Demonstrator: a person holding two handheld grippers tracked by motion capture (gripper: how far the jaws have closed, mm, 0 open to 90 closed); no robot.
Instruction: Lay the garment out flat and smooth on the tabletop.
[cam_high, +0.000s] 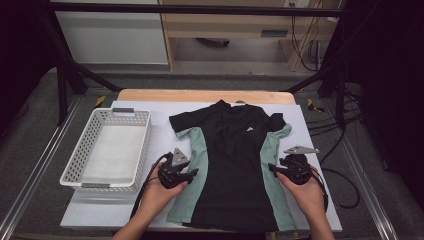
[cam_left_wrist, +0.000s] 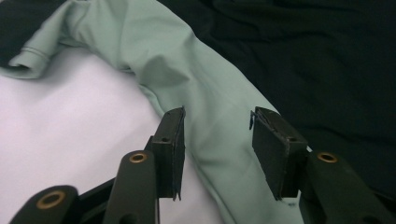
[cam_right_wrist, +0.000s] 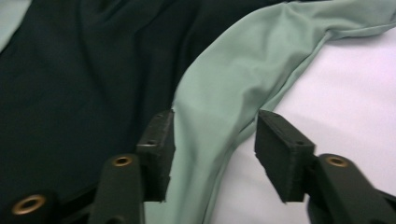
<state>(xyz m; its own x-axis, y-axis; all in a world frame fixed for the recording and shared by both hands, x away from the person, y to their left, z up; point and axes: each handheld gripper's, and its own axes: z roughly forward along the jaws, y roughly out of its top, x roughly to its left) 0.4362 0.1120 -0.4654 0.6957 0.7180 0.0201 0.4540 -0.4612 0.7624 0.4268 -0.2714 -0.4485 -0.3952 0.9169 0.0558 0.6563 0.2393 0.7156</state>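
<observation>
Basket (cam_high: 109, 150): white, perforated, on the tabletop (cam_high: 165, 145) left of the shirt, apart from it.
Left claw (cam_high: 192, 173): released, jaws apart over the shirt's left mint panel; fabric lies between them, pads not pressing.
Shirt (cam_high: 235, 165): spread flat at the tabletop's middle, collar far, hem near the person.
Shirt, look: black body, mint-green side panels (cam_left_wrist: 205, 107) and underarms, short black sleeves, small white mark on the chest.
Shirt, handling: judged light, soft and limp, a little slick; it will sag and bunch when lifted, not fragile.
Shirt, hold: best pinched at the mint side edges, one claw each side, taking enough cloth that it cannot slip out.
Right claw (cam_high: 271, 168): released, jaws apart astride the right mint panel's (cam_right_wrist: 224, 107) outer edge, pads clear of the cloth.
</observation>
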